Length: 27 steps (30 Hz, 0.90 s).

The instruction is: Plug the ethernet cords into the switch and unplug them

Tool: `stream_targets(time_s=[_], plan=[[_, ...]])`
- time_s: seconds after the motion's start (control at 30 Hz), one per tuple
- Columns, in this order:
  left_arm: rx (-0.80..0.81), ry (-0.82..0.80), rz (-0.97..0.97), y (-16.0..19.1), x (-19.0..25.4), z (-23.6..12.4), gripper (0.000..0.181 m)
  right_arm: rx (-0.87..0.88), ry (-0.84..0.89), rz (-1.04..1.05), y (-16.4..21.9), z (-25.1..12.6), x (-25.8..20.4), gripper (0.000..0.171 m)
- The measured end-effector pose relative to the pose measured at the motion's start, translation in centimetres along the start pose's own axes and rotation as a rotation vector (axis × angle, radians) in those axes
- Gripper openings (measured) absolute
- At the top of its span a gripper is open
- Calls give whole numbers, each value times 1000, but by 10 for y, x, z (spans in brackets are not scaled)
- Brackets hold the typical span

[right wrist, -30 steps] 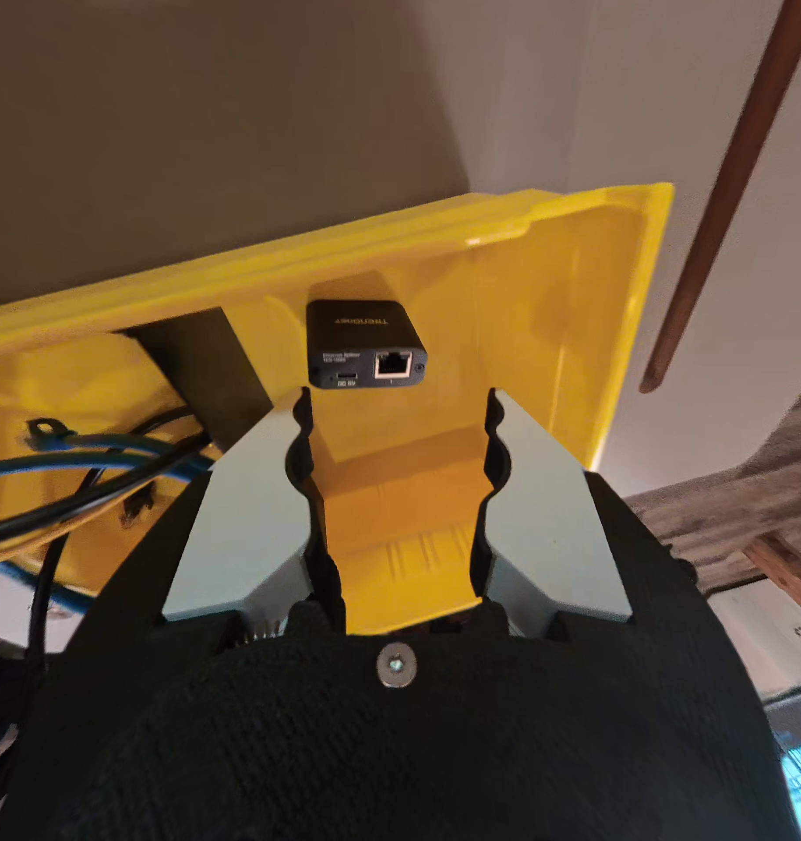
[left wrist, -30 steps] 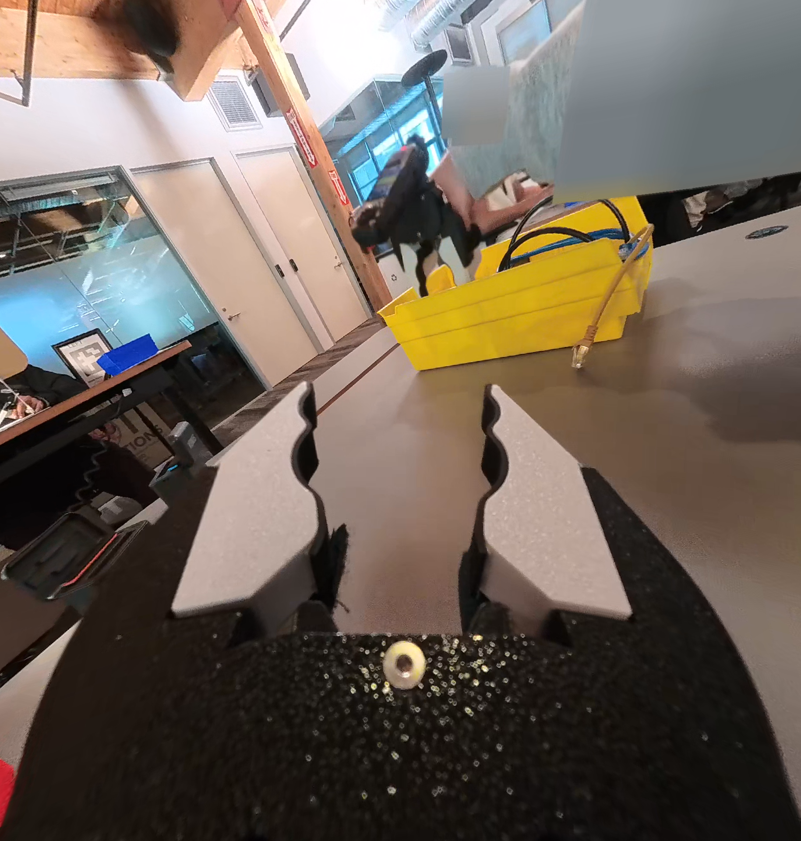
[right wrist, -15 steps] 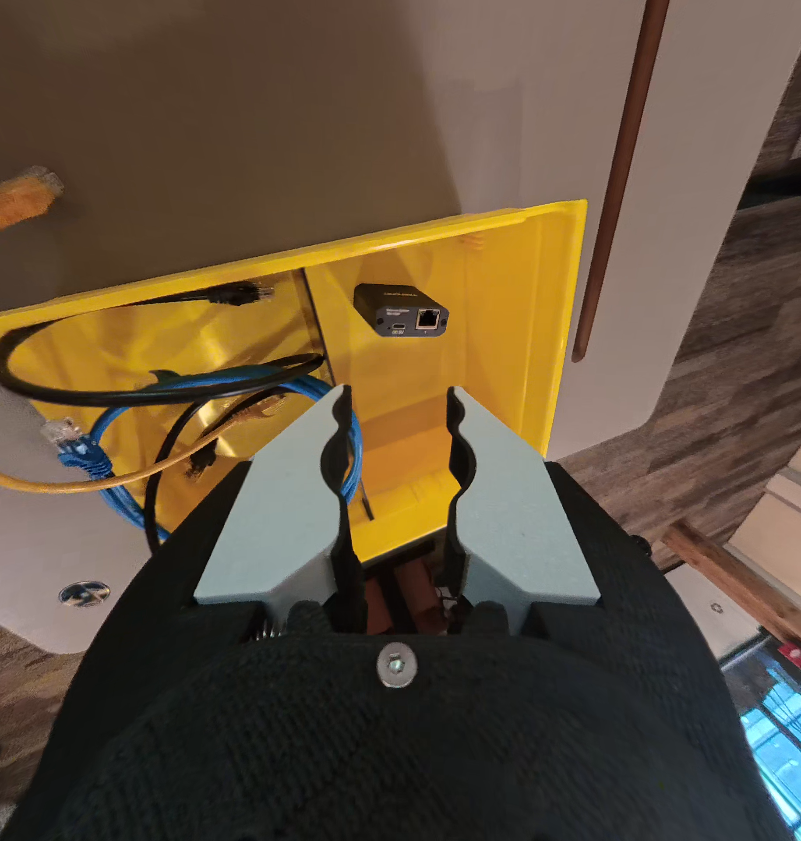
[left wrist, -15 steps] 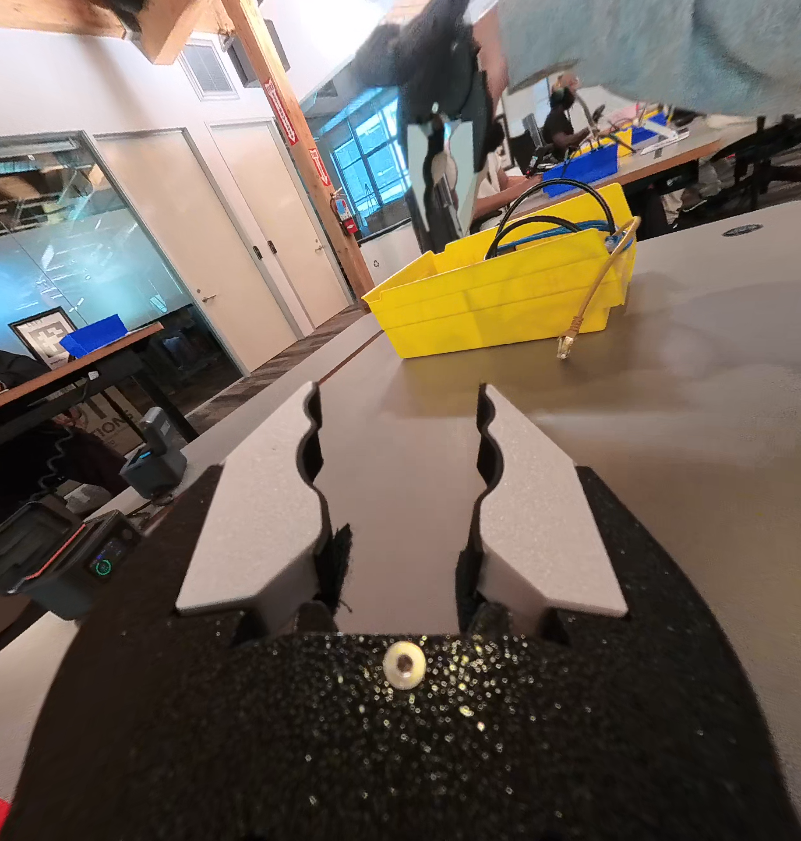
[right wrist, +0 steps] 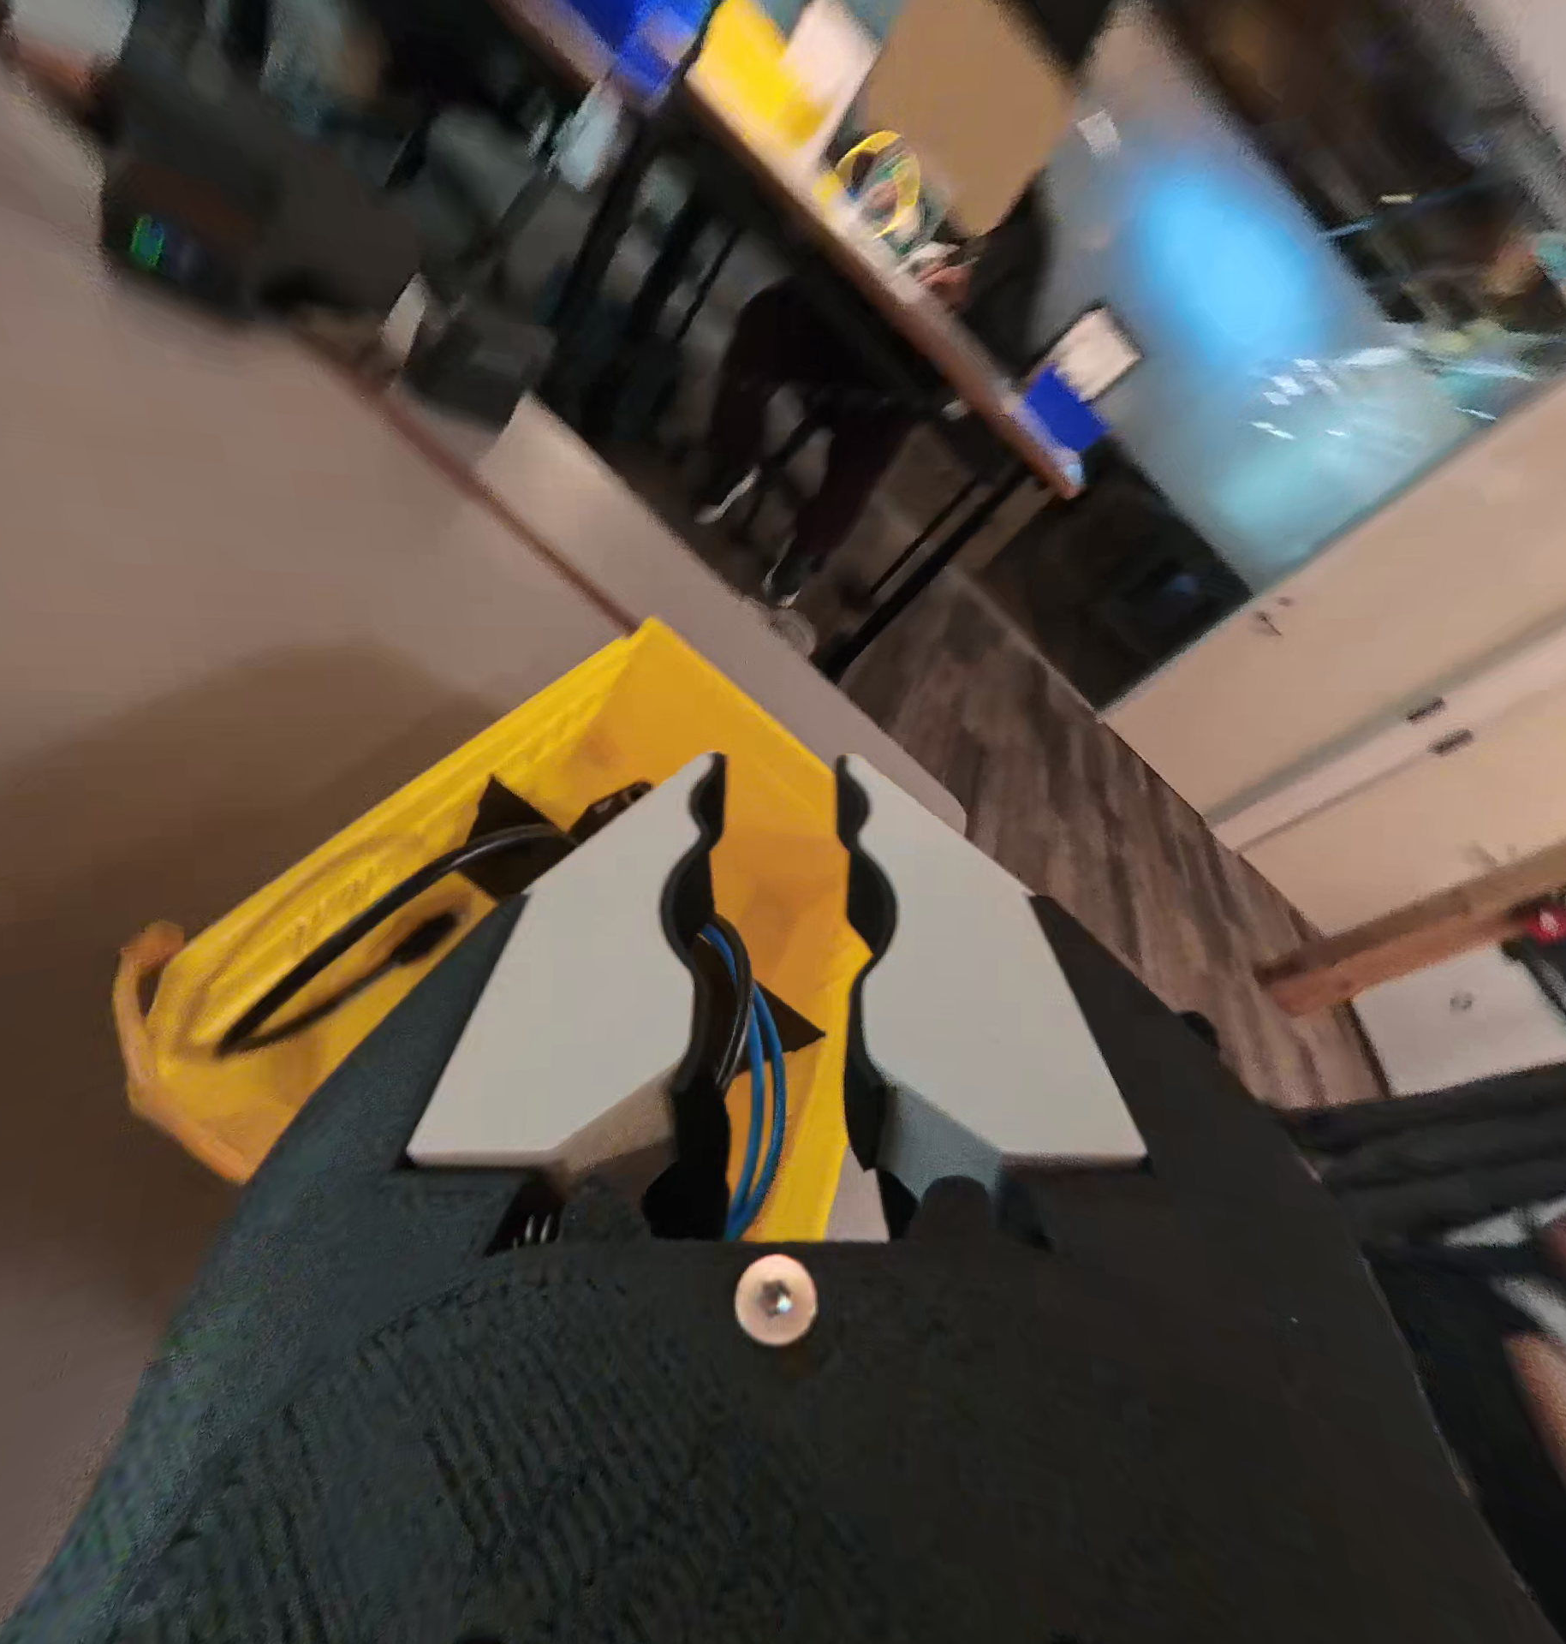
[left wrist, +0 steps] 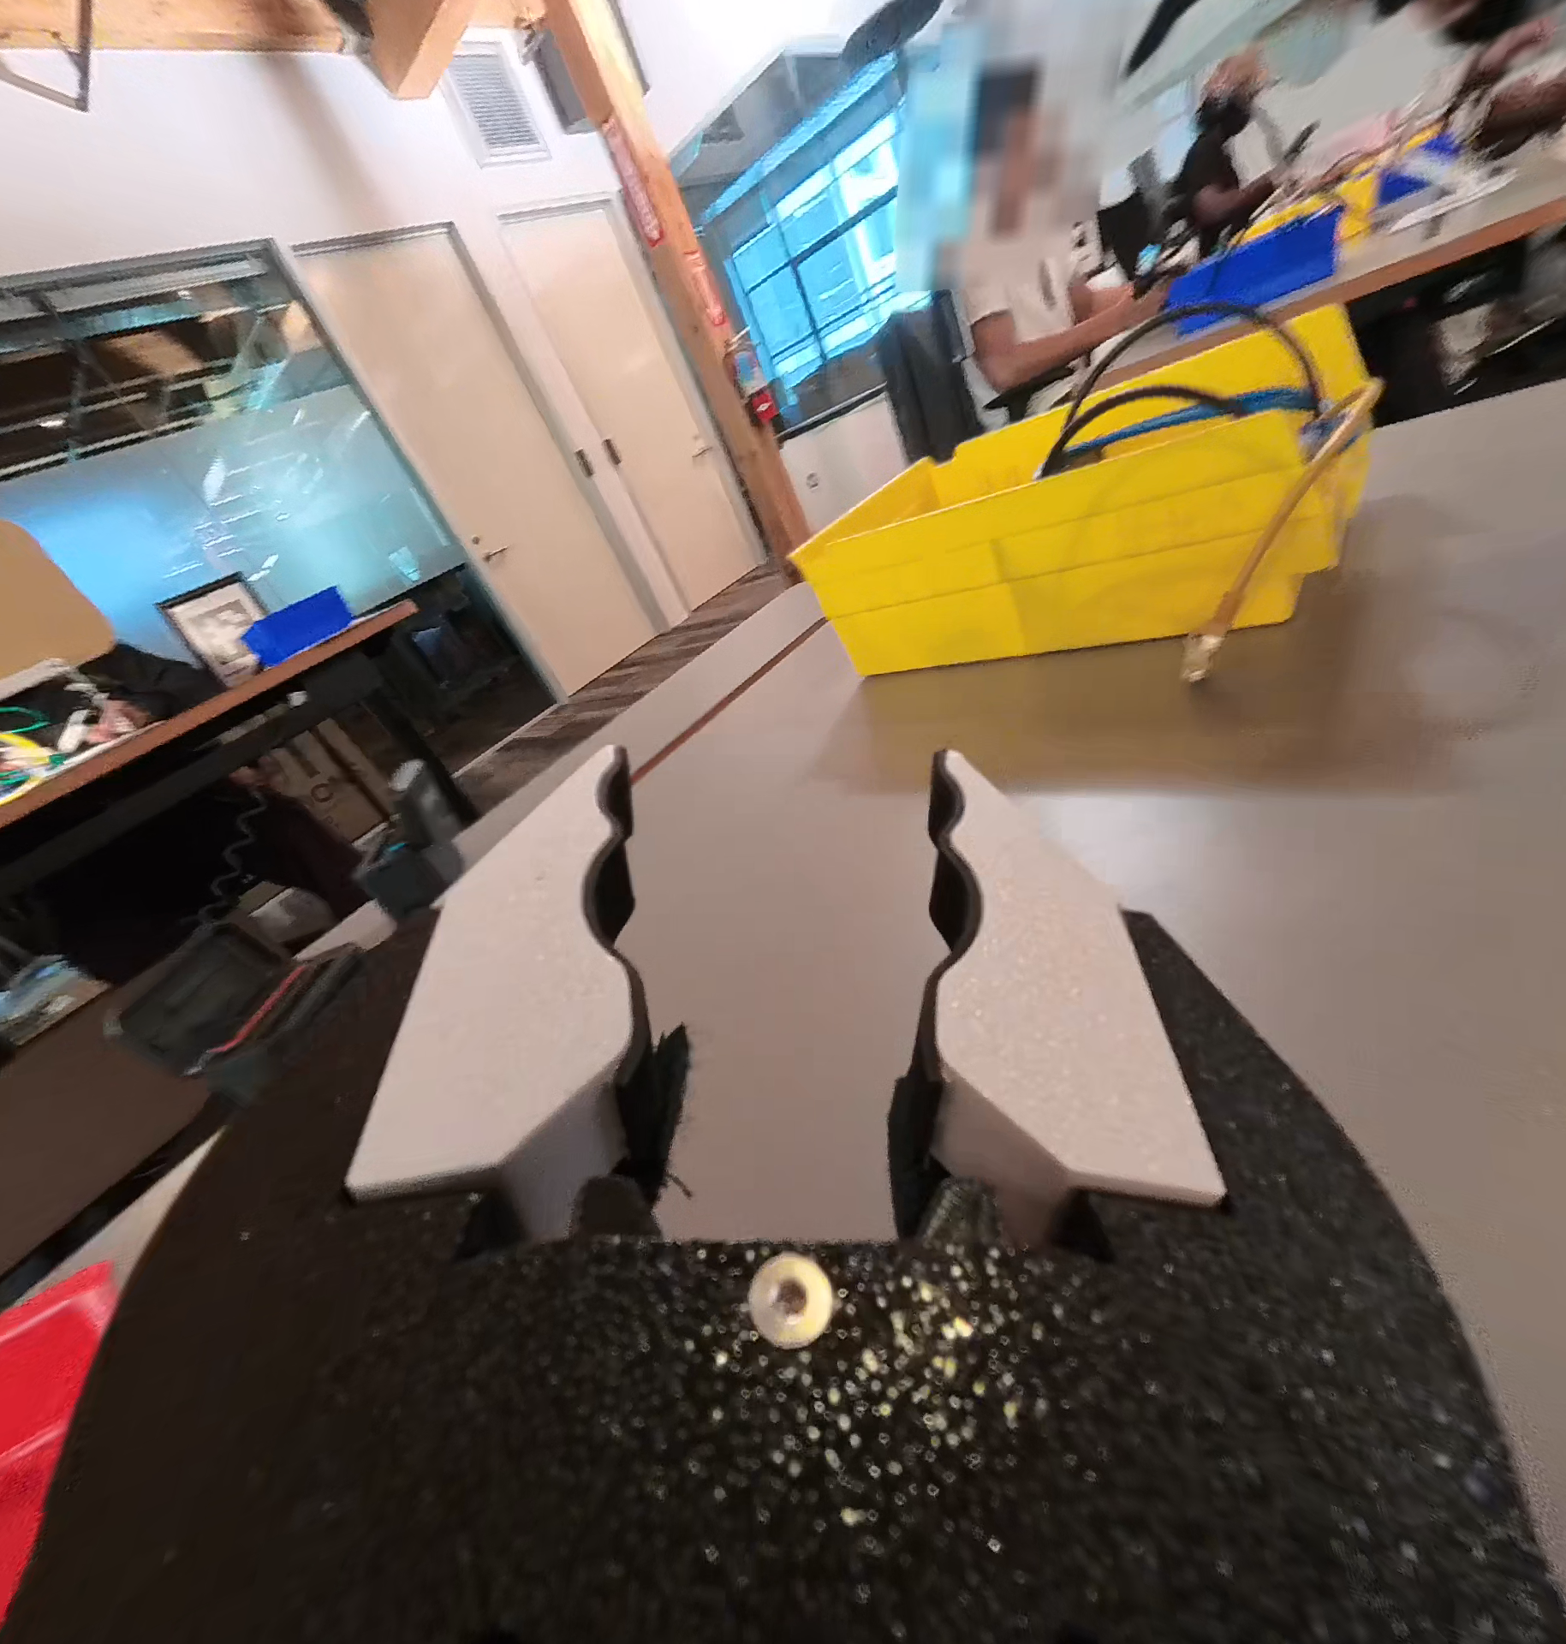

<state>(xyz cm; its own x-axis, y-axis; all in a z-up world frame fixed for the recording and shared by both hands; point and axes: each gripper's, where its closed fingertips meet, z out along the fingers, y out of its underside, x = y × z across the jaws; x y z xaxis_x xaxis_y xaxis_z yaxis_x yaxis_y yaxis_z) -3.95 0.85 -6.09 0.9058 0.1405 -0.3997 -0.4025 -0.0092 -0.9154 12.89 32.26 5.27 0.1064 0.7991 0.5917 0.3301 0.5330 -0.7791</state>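
Observation:
In the left wrist view my left gripper (left wrist: 779,765) is open and empty, low over the grey table (left wrist: 1295,890). Ahead to the right stands a yellow bin (left wrist: 1073,569) holding black cords (left wrist: 1108,400) and blue cords. A tan ethernet cord (left wrist: 1268,534) hangs over the bin's side, its plug (left wrist: 1199,656) near the table. In the blurred right wrist view my right gripper (right wrist: 781,774) hovers over the same bin (right wrist: 388,898), its jaws a narrow gap apart with nothing between them. Blue cords (right wrist: 766,1067) and a black cord (right wrist: 361,925) lie in the bin behind the fingers. The switch is not visible.
A red object (left wrist: 14,1388) lies at the bottom left and an open black case (left wrist: 219,1005) sits off the table's left edge. Other tables carry blue bins (left wrist: 294,623). A seated person (left wrist: 1028,302) is behind the yellow bin. Wood floor (right wrist: 1117,845) lies past the table edge. The grippers' ends are close to 40 centimetres from one another.
The right gripper has swung from looking straight down into the bin to a tilted view, and its jaws have narrowed. The switch has left view. The other hand has left the left view.

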Motion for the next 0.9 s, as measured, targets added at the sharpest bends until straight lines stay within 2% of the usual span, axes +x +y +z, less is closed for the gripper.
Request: stream_targets(time_s=[0.03, 0.1, 0.13, 0.2, 0.23, 0.33, 0.47, 0.53, 0.6, 0.67, 0.77, 0.9], plan=[[-28, -32, 21, -1, -5, -2, 72, 44, 54, 87, 8, -10, 10, 35], [-120, -91, 41, -4, -14, -10, 86, 51, 142, 223, 39, -23, 26, 50], [-171, -107, 34, -5, -15, -17, 88, 30, 191, 252, 58, -28, 36, 50], [-164, -92, 6, -22, -11, -38, 73, -25, 371, 322, 94, -37, 70, 44], [-137, -97, -19, -32, -13, -50, 68, -41, 393, 400, 107, -38, 77, 40], [-197, -206, -95, -40, -35, -92, 73, -27, 314, 601, 126, -25, 70, 41], [-413, -468, -141, -18, -72, -162, 91, -140, 198, 756, 158, -1, 37, 47], [-526, -579, -168, -4, -83, -196, 89, -211, 163, 813, 165, 8, 17, 47], [-560, -590, -298, 8, -82, -214, 84, -265, 178, 745, 168, 12, 5, 52], [-559, -553, -421, 17, -79, -220, 79, -305, 227, 623, 171, 10, 3, 48], [-752, -567, -421, 49, -79, -238, 82, -343, 267, 572, 177, 11, 6, 43], [-922, -555, -400, 73, -71, -248, 82, -499, 281, 588, 206, 8, 1, 60]])
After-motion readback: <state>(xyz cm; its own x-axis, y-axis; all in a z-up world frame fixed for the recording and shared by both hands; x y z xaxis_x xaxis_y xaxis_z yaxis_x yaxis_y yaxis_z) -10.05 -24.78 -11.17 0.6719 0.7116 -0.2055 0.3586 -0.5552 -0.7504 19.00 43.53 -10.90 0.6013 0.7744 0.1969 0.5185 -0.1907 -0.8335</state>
